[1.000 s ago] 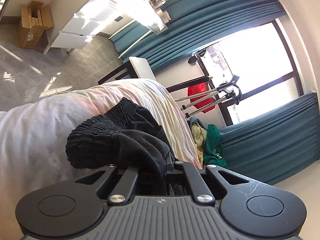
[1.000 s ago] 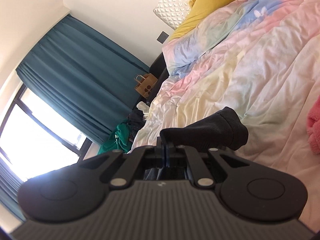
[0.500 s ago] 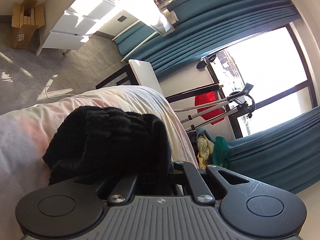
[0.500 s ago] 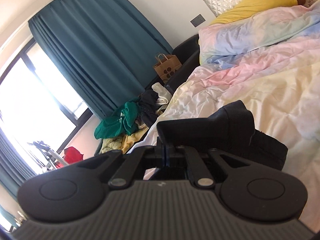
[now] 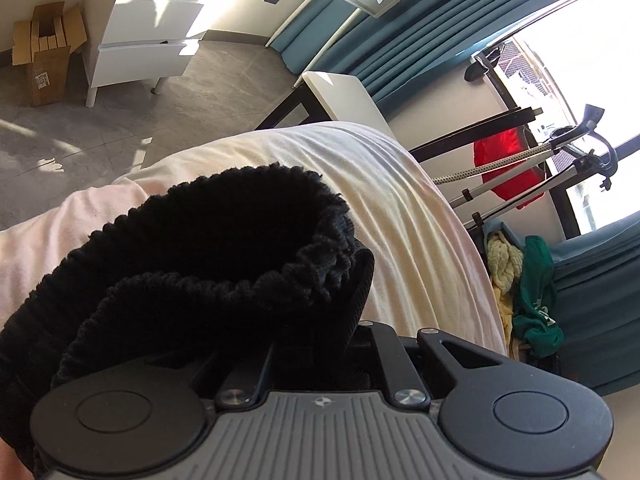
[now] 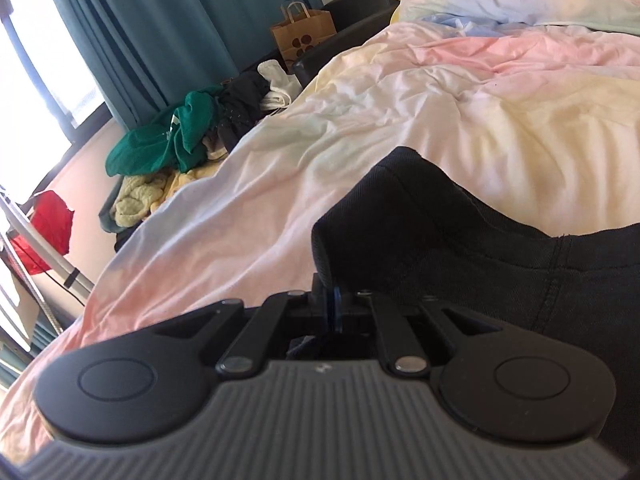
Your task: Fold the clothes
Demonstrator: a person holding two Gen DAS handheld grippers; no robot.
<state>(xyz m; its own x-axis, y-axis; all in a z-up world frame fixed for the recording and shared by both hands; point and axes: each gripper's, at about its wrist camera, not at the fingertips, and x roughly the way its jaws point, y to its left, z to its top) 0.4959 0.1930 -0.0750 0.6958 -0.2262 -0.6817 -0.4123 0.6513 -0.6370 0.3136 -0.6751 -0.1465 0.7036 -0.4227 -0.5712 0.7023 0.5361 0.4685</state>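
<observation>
The black garment [image 5: 224, 264] is cloth — a thick ribbed knit, gathered and crinkled along its elastic band, matt and light-swallowing; seen from the right wrist [image 6: 460, 240] it is a smoother, fine-weave fabric with stitched seams. The bed cover [image 6: 400, 128] is soft, creased cotton-like cloth in pale washed tints. The left gripper [image 5: 320, 344] and right gripper [image 6: 332, 304] are matt black plastic with grooved grey housings and small shiny metal pins. The curtains [image 6: 168, 32] are heavy matt cloth, the bag [image 6: 304, 32] brown paper, the box [image 5: 44, 56] rough cardboard, the drawer unit [image 5: 148, 36] smooth white — and the floor [image 5: 100, 120] polished grey stone-like tile.
</observation>
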